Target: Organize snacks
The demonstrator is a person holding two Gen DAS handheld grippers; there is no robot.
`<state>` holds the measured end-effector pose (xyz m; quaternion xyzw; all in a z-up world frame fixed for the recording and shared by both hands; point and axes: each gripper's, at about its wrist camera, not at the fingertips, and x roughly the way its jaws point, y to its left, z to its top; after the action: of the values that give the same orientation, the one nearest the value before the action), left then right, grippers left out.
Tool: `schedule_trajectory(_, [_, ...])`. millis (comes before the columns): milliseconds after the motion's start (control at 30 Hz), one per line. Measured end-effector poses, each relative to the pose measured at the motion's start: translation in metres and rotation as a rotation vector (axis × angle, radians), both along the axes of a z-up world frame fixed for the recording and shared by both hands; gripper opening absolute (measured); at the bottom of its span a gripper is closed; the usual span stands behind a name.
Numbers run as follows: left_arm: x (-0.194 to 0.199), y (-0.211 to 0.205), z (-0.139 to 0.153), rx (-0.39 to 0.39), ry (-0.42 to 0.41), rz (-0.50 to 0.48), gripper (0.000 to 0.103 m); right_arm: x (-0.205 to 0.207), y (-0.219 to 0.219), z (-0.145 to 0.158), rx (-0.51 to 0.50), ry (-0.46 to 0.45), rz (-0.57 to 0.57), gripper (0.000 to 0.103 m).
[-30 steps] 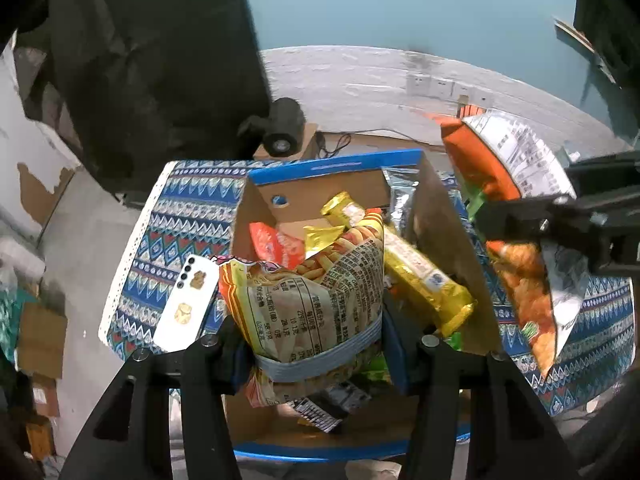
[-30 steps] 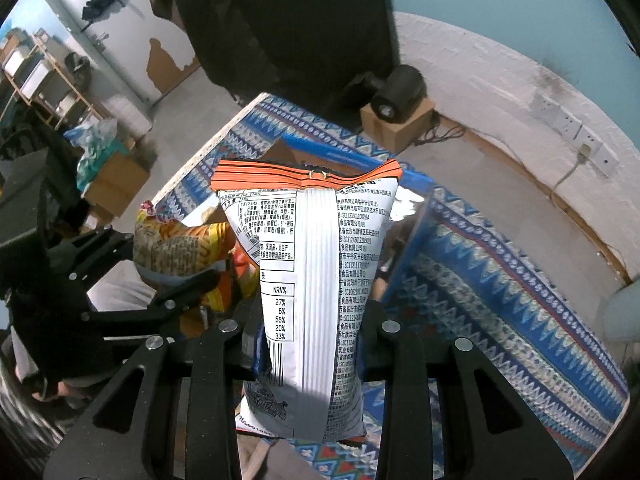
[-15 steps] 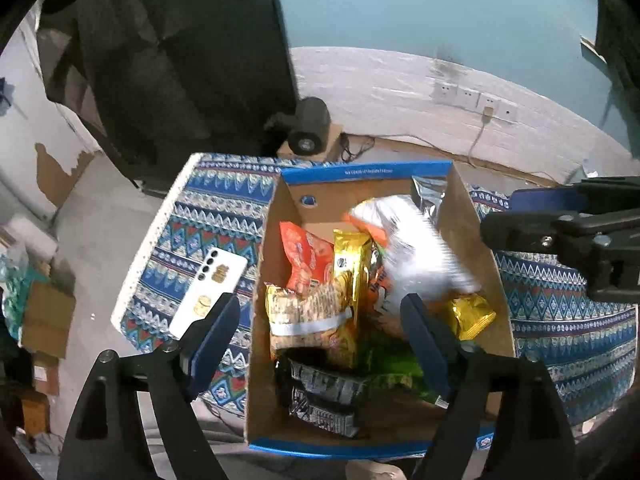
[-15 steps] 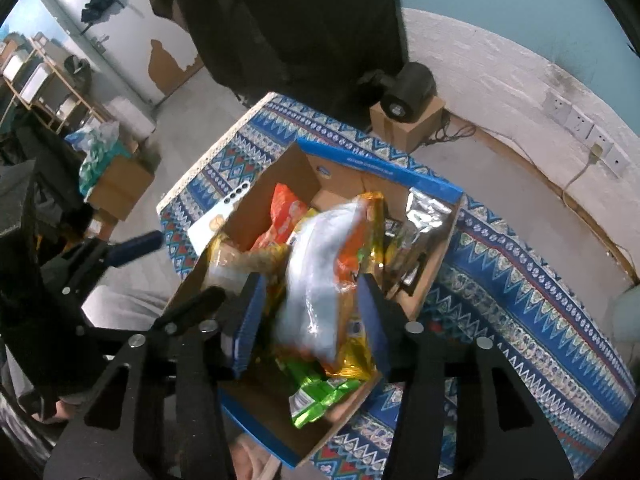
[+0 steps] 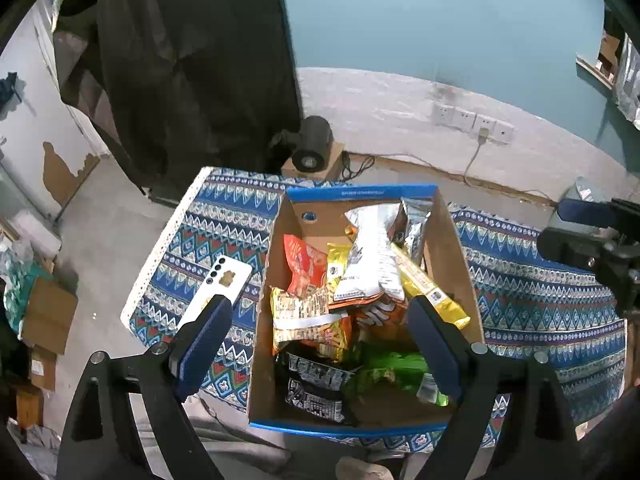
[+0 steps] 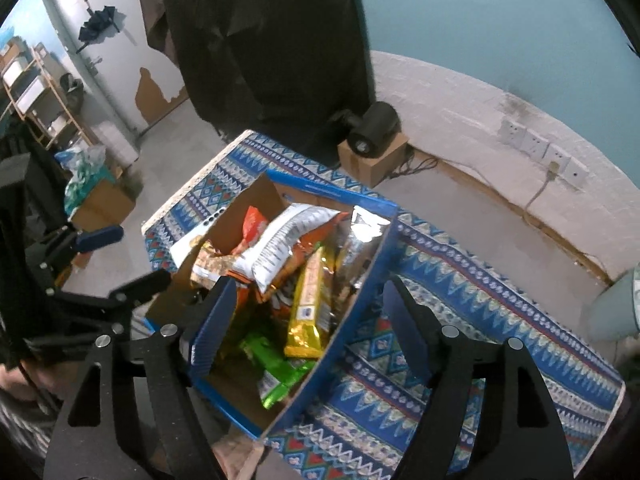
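A cardboard box with a blue rim [image 5: 360,191] [image 6: 332,190] stands on the patterned cloth, full of snacks. A white and orange chip bag [image 5: 372,256] [image 6: 280,244] lies on top, and a yellow-brown snack bag [image 5: 304,316] [image 6: 212,266] rests left of it. A yellow bar pack [image 5: 432,292] [image 6: 312,300], a green packet [image 5: 396,368] and a black packet [image 5: 316,384] lie around them. My left gripper [image 5: 317,301] hangs above the box, its jaws opening with nothing between them. My right gripper [image 6: 309,284] is above the box's right wall, its jaws also opening and empty.
A white phone [image 5: 224,284] [image 6: 188,240] lies on the cloth-covered table [image 5: 224,220] left of the box. A black lamp-like device on a small carton [image 5: 312,148] stands on the floor behind. Dark fabric hangs at the back left. Cartons sit on the floor at far left.
The left gripper let go of the yellow-brown snack bag and the right one of the white and orange chip bag. Both bags now lie in the box. Both grippers opened and rose.
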<state>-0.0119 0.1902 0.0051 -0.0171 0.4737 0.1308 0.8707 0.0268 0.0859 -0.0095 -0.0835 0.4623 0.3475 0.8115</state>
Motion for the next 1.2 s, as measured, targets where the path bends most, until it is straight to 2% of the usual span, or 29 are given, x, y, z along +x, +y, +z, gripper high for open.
schedule_trajectory(200, [-0.007, -0.013, 0.013, 0.015, -0.040, -0.017, 0.094, -0.013, -0.017, 0.007, 0.001, -0.067, -0.027, 0.076])
schedule_trajectory(433, [-0.009, -0.023, 0.015, 0.023, -0.054, -0.025, 0.094, -0.021, -0.028, 0.006, -0.018, -0.092, -0.018, 0.076])
schedule_trajectory(767, [-0.005, -0.033, 0.016, 0.048, -0.051, -0.041, 0.094, -0.022, -0.037, 0.007, -0.012, -0.096, -0.021, 0.076])
schedule_trajectory(1200, [0.000, -0.035, 0.010, 0.028, -0.022, -0.047, 0.094, -0.019, -0.040, 0.005, -0.007, -0.081, -0.033, 0.076])
